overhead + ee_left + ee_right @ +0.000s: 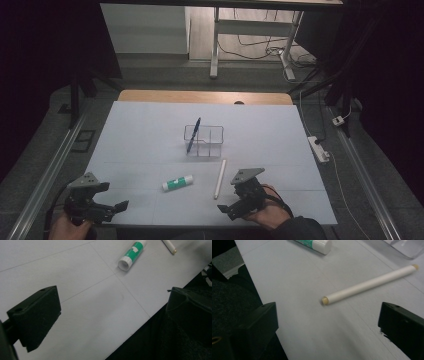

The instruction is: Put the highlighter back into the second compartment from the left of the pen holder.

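Right gripper view shows my right gripper [327,322] wide open and empty, the white stick [369,283] lying on the paper just ahead between its jaws; I judge I'm approaching, next straddling and closing.

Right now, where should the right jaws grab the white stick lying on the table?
Best guess: grab the white stick near its middle, coming down from above with the right gripper jaws on either side of it. It lies flat, thin and round, with bare table both sides.
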